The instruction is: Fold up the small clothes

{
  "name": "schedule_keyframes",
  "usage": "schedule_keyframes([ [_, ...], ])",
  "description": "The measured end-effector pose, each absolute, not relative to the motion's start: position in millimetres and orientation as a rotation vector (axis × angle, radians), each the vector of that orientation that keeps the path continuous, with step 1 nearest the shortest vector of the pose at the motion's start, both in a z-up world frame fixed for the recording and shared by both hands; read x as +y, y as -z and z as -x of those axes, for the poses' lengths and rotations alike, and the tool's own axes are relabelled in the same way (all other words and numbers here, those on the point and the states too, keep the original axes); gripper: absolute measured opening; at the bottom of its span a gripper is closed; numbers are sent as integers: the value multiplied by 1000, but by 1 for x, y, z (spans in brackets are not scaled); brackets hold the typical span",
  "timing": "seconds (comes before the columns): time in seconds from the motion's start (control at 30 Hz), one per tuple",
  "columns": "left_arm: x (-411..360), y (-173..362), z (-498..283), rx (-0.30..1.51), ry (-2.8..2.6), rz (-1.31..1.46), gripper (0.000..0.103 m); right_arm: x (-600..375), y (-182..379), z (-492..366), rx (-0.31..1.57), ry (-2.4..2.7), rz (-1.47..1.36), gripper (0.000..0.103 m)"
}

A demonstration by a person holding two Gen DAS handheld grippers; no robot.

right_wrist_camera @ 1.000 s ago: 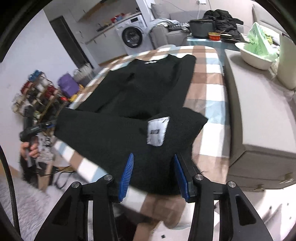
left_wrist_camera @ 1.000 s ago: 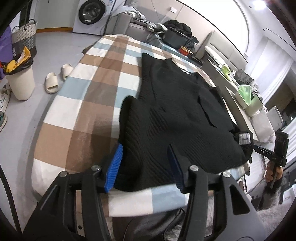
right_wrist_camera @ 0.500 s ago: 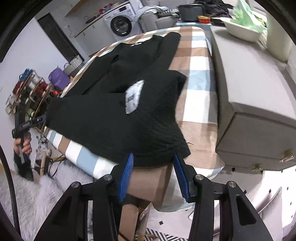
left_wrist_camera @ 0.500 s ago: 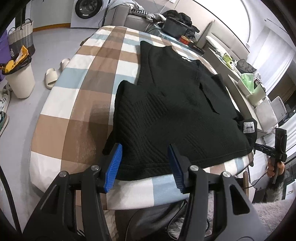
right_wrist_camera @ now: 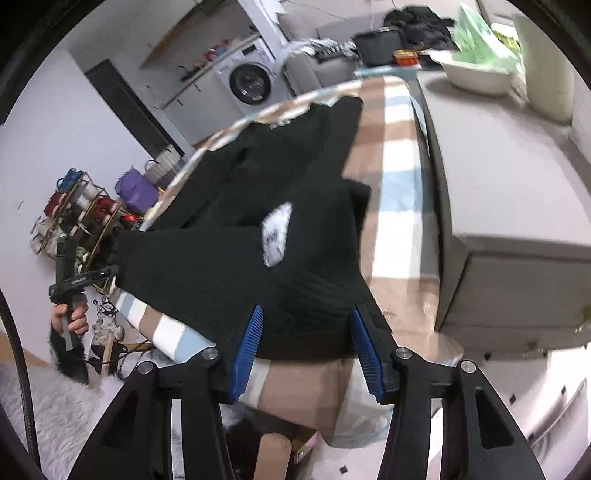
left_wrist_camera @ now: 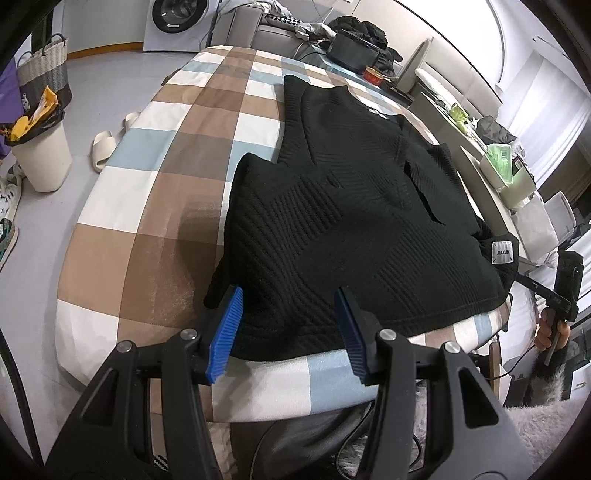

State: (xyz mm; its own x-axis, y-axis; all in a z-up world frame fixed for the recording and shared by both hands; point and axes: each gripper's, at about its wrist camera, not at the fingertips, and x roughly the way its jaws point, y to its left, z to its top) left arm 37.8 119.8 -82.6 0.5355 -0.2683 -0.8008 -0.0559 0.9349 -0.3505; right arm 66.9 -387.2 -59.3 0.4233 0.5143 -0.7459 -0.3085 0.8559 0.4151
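- Checked cloth in brown, white and blue covers the tabletop [left_wrist_camera: 155,206], with a washing machine [left_wrist_camera: 173,22] far beyond it.
- Black knitted sweater [left_wrist_camera: 351,221] lies flat on the tabletop, its near hem running between both claws' blue pads.
- Left claw [left_wrist_camera: 290,334] stands open around the hem's corner.
- Right claw [right_wrist_camera: 306,343] has just been opening, with the hem between its jaws, unpinched.

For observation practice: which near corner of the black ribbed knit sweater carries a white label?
The right corner of the black ribbed knit sweater, beside the grey cabinet, bears the white label; the left corner shows only plain ribbing.
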Motion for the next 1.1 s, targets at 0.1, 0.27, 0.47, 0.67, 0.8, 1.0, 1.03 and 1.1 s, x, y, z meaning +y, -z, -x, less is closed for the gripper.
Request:
schedule_keyframes([
  [0.1, 120, 84, -39, 999, 133, 364, 47, -389, 62, -72, 998, -461, -220, 51],
  [0.27, 122, 84, -38, 999, 133, 368, 47, -382, 81, -84, 1056, -386, -201, 51],
  [0.47, 123, 85, -39, 1003, 133, 369, 47, -377, 73, -81, 1055, -364, -134, 42],
  [0.67, 123, 81, -37, 997, 151, 381, 47, -380, 58, -67, 970, -585, -223, 42],
  [0.8, 119, 72, -32, 970, 185, 365, 47, -386, 52, -61, 886, -705, -345, 43],
  [1.0, 113, 69, -31, 976, 192, 345, 48, -394, 79, -71, 1012, -603, -369, 43],
  [1.03, 113, 70, -32, 980, 189, 345, 48, -396, 82, -72, 1013, -614, -383, 43],
  [1.1, 113, 72, -33, 986, 185, 348, 48, -400, 85, -73, 1019, -613, -394, 43],
])
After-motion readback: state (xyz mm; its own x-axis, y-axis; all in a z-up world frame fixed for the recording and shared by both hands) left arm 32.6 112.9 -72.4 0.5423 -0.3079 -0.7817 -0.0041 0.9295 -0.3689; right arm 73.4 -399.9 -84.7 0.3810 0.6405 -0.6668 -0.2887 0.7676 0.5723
